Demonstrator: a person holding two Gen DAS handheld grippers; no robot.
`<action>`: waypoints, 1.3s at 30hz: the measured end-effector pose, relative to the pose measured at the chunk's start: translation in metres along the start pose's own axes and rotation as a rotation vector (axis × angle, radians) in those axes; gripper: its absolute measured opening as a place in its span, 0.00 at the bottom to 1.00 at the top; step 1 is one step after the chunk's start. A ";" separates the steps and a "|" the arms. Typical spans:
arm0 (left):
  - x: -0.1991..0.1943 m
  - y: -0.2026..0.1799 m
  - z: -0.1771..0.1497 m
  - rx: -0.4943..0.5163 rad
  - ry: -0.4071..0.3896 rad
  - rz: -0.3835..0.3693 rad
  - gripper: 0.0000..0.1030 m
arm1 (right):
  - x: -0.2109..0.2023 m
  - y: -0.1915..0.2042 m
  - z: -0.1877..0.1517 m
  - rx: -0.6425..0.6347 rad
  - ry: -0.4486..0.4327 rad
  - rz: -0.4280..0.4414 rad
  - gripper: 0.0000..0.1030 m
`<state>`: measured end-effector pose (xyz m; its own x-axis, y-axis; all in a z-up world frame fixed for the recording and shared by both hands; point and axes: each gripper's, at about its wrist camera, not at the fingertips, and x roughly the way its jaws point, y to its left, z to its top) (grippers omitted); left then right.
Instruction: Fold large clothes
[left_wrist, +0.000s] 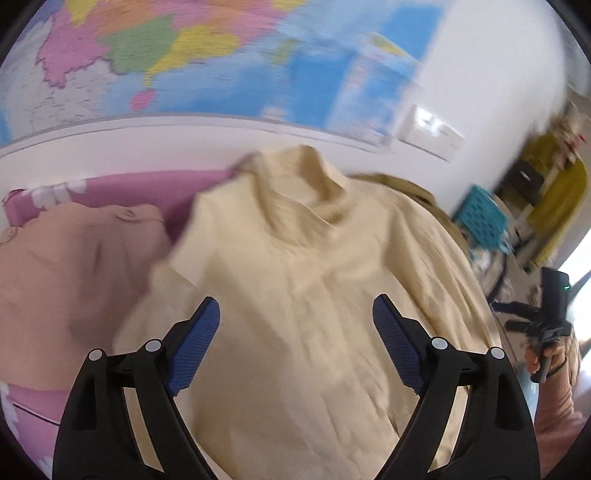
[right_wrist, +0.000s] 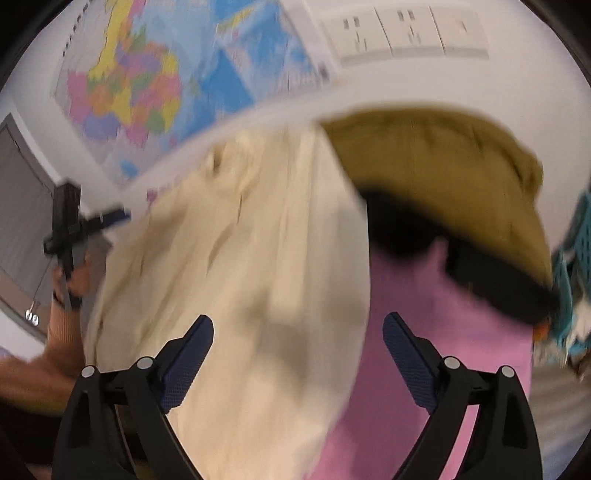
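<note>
left wrist view: the left claw (left_wrist: 295, 325) stands released, its blue pads (left_wrist: 195, 345) wide apart with nothing between them, over a cream shirt (left_wrist: 295, 266). the shirt lies spread on a pink sheet (left_wrist: 122, 188), its collar toward the wall; its lower hem is cut off by the picture's bottom edge and the claw's arms. to its left lies a peach garment (left_wrist: 66, 273) with buttons, partly out of frame. an olive-brown cloth (left_wrist: 402, 184) peeks out from behind the shirt's far shoulder, mostly hidden. a wall map (left_wrist: 184, 55) is blurred. at the right edge a hand (left_wrist: 543, 358) holds the other gripper's handle, small and dim; the shelves and a teal basket (left_wrist: 480, 218) behind it are smeared.

right wrist view: heavy blur. the right claw (right_wrist: 297, 339) is also released, pads apart, empty, above the cream shirt's (right_wrist: 240, 277) right edge where it meets the pink sheet (right_wrist: 443, 332). beyond lies the olive-brown cloth (right_wrist: 443, 166) with a dark band beneath it, too blurred to tell what it is. at the left edge the left claw (right_wrist: 110, 218) shows only as a dark shape. wall sockets (right_wrist: 402, 33) sit above.
</note>
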<state>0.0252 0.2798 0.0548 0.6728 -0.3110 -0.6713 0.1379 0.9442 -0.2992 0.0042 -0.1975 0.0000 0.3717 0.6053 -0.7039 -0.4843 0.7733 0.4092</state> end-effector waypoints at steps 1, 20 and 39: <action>-0.002 -0.008 -0.007 0.019 0.000 -0.002 0.82 | -0.003 -0.002 -0.016 0.020 0.007 0.020 0.88; -0.065 0.017 -0.086 0.033 -0.072 0.204 0.86 | -0.098 0.005 0.037 0.024 -0.313 -0.104 0.04; -0.142 0.071 -0.107 -0.162 -0.052 0.307 0.10 | -0.034 -0.046 0.010 0.162 -0.227 -0.007 0.05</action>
<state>-0.1383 0.3798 0.0565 0.7019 -0.0057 -0.7123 -0.1910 0.9619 -0.1959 0.0220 -0.2514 0.0112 0.5514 0.6127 -0.5661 -0.3554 0.7865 0.5051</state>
